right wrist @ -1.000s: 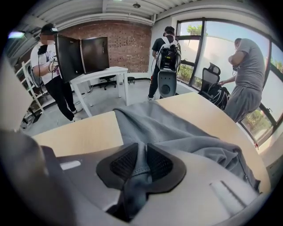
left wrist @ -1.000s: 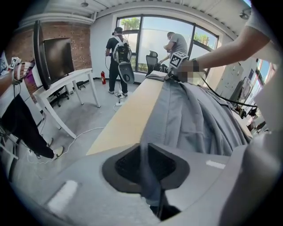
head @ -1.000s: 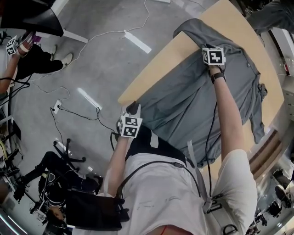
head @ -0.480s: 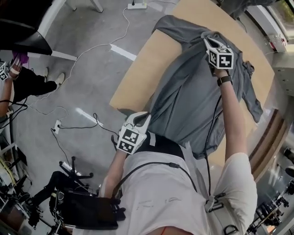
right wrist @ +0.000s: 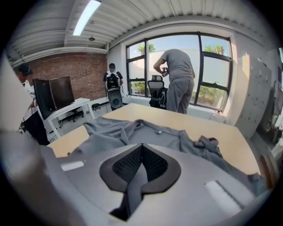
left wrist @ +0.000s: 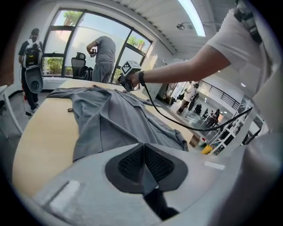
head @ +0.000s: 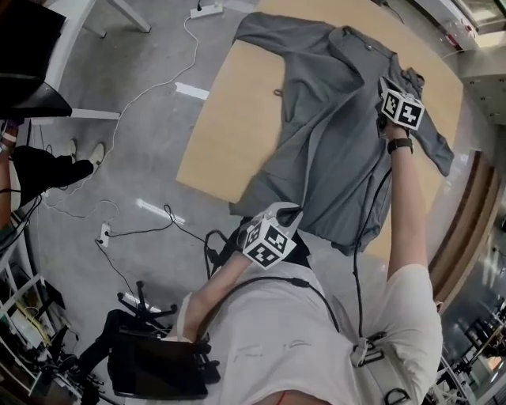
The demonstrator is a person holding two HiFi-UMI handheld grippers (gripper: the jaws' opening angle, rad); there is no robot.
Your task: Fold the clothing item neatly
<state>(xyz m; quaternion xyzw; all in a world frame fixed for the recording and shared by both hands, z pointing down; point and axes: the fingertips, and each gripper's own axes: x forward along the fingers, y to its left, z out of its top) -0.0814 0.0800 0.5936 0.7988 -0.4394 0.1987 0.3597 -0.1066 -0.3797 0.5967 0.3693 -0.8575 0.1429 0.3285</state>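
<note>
A grey button shirt (head: 332, 134) lies rumpled across a light wooden table (head: 229, 119), one sleeve reaching toward the far left corner. My left gripper (head: 291, 210) is at the shirt's near hem by the table's front edge. Its jaws have just been closing and now stand shut, with grey cloth pinched between the pads (left wrist: 132, 161). My right gripper (head: 383, 88) is at the far right near the collar side, shut on a fold of the same cloth (right wrist: 137, 176). In both gripper views the shirt (left wrist: 115, 123) (right wrist: 146, 132) stretches away over the tabletop.
White cables (head: 150, 87) and a power strip (head: 207, 9) lie on the grey floor to the table's left. A dark monitor (head: 28, 55) stands at the far left. A person (right wrist: 177, 79) stands beyond the table by the window, next to an office chair (right wrist: 157, 90).
Both grippers have moved rightward and risen, drawing the shirt's left edge across with them. More bare table shows on the left. The left jaws have closed on the hem.
</note>
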